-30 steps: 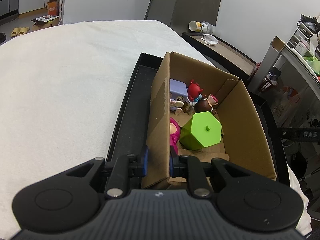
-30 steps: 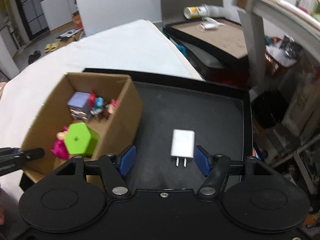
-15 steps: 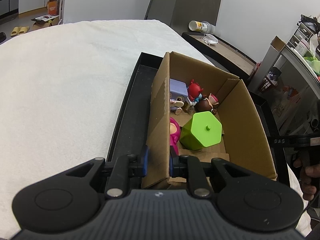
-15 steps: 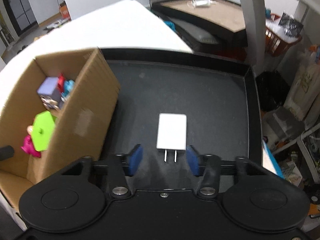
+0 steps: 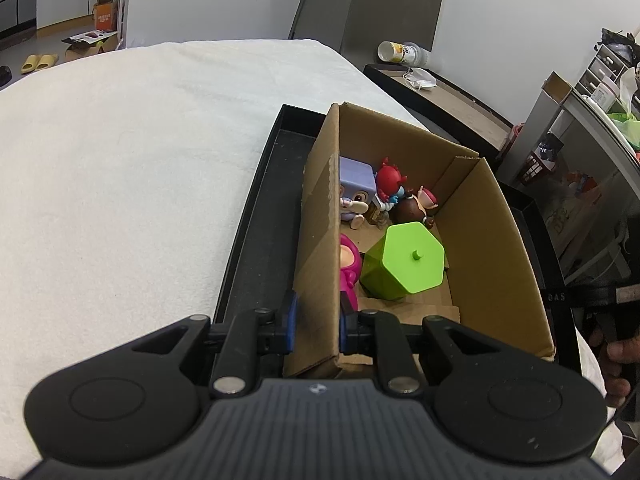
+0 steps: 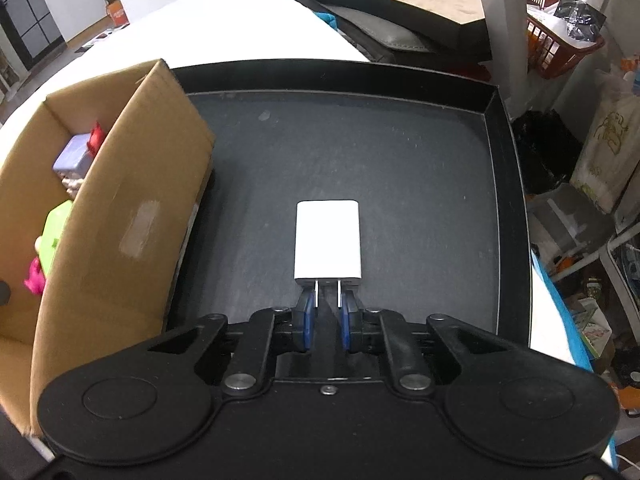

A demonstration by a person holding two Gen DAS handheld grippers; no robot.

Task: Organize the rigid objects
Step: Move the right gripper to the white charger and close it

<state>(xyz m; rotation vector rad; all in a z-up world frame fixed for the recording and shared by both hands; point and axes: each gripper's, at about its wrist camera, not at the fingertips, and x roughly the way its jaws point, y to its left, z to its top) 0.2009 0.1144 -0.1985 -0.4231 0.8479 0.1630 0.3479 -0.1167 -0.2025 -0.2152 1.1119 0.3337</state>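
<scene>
A white wall charger (image 6: 327,238) lies flat on the black tray (image 6: 400,152), prongs toward me. My right gripper (image 6: 327,304) is shut on the charger's two prongs. A cardboard box (image 5: 492,248) stands at the tray's left end and also shows in the right wrist view (image 6: 132,200). It holds a green hexagonal container (image 5: 408,260), a pink figure (image 5: 349,264), a purple block toy (image 5: 356,184) and small figurines (image 5: 404,196). My left gripper (image 5: 316,316) is shut on the box's left wall.
The tray (image 5: 256,232) sits on a white cloth-covered surface (image 5: 120,168). A side table with a cup (image 5: 400,53) and a mask stands behind. Shelves, a red basket (image 6: 560,52) and bags crowd the right side.
My right gripper moved forward and down to the charger and its fingers closed from wide open onto the prongs. The left gripper and box stayed still.
</scene>
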